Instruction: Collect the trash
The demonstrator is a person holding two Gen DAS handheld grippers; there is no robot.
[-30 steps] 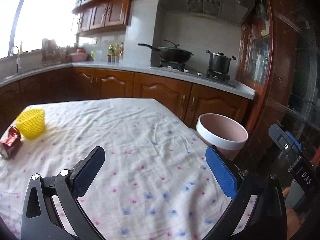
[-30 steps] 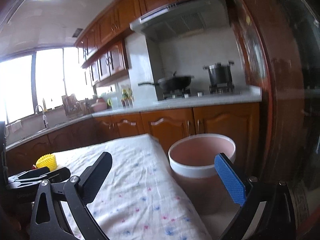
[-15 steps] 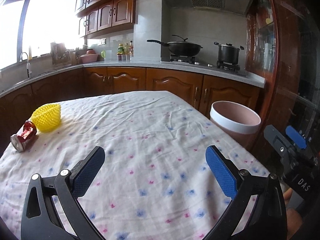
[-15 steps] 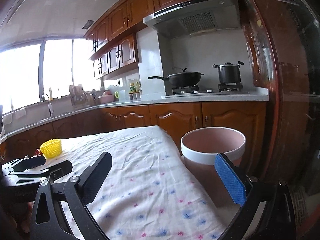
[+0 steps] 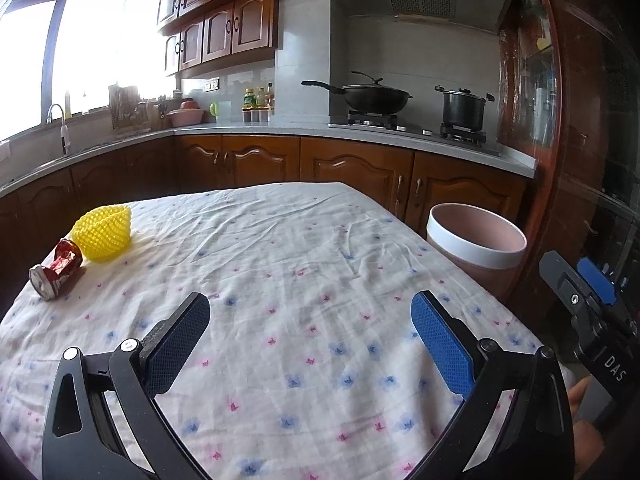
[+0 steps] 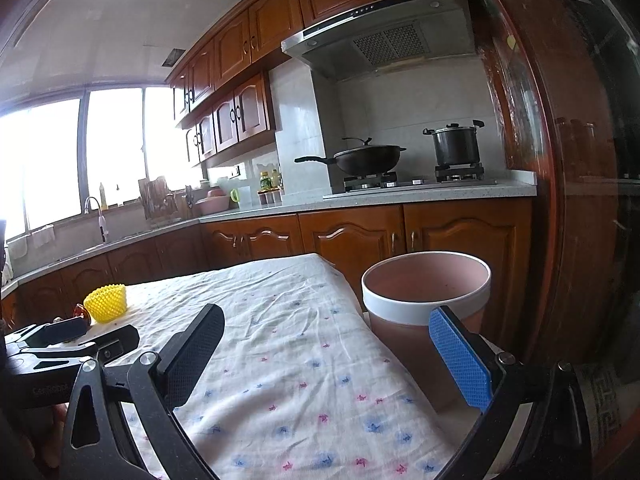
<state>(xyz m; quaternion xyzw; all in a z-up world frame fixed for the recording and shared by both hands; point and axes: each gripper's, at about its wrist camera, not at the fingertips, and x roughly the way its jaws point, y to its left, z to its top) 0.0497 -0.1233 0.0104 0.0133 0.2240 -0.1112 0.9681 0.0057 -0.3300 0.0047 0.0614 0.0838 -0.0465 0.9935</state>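
A crushed red can (image 5: 56, 270) lies on its side at the table's far left, touching a yellow foam fruit net (image 5: 103, 232). The net also shows in the right wrist view (image 6: 106, 303), with only a sliver of the can (image 6: 80, 312) beside it. A pink bin with a white rim (image 5: 476, 246) stands off the table's right edge; it is empty in the right wrist view (image 6: 426, 292). My left gripper (image 5: 310, 332) is open and empty above the near cloth. My right gripper (image 6: 326, 344) is open and empty over the table's right edge, near the bin.
The table (image 5: 280, 248) wears a white flowered cloth. Behind it runs a wooden kitchen counter (image 5: 360, 136) with a wok (image 5: 372, 96) and a pot (image 5: 464, 108) on the stove. A dark wooden cabinet (image 5: 580, 160) stands right of the bin.
Both cameras have tilted upward and pulled back a little, so the table and bin sit lower in view. The can, net and bin have not moved. Both grippers stay open.
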